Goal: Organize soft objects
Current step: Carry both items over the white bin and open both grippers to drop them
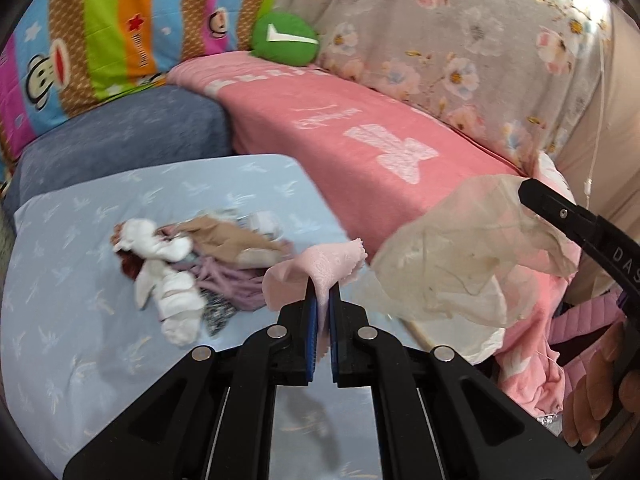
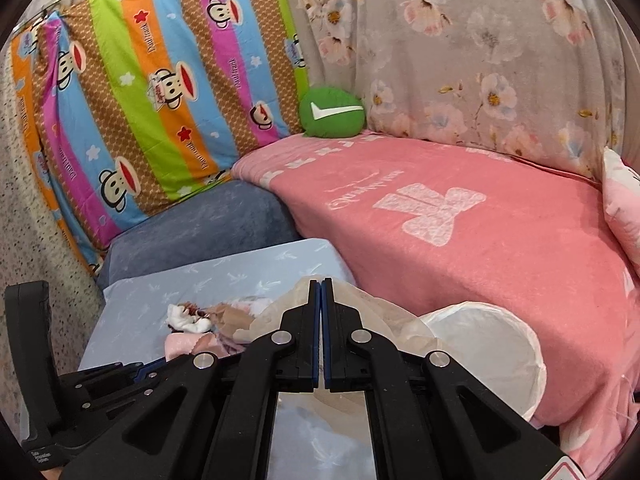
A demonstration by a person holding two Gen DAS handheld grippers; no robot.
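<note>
Pink cloth [image 1: 320, 268] sits pinched between the blue pads of the left gripper [image 1: 323, 292], whose jaws are nearly closed on it; the free end flops over the fingertips, held above the pale blue sheet [image 1: 80, 360]. Taking that sheet as the landmark: a pile of clothes [image 1: 188, 268] lies on its middle, with white socks [image 1: 168, 280] on the near-left side, a tan piece on top and purple fabric toward the gripper. Just off the sheet's right edge, a sheer cream mesh bag [image 1: 452, 264] hangs in the air, its upper corner caught by the tip of the right gripper [image 1: 532, 196], with a hand [image 1: 596, 392] visible lower right. In the right wrist view, the right gripper [image 2: 322, 292] has its jaws pressed together with bag [image 2: 372, 312] material bunched around the tips; the bag's white round opening [image 2: 484, 344] rests beyond the sheet's right edge against the pink blanket [image 2: 480, 240]. The left gripper [image 2: 140, 368] appears low at the sheet's near-left corner, the pink cloth [image 2: 180, 346] at its tip. Behind the sheet sit a blue cushion [image 2: 208, 224], a striped monkey-print cover [image 2: 152, 92], a green round pillow [image 2: 332, 112] and a grey floral cover [image 2: 480, 52].
</note>
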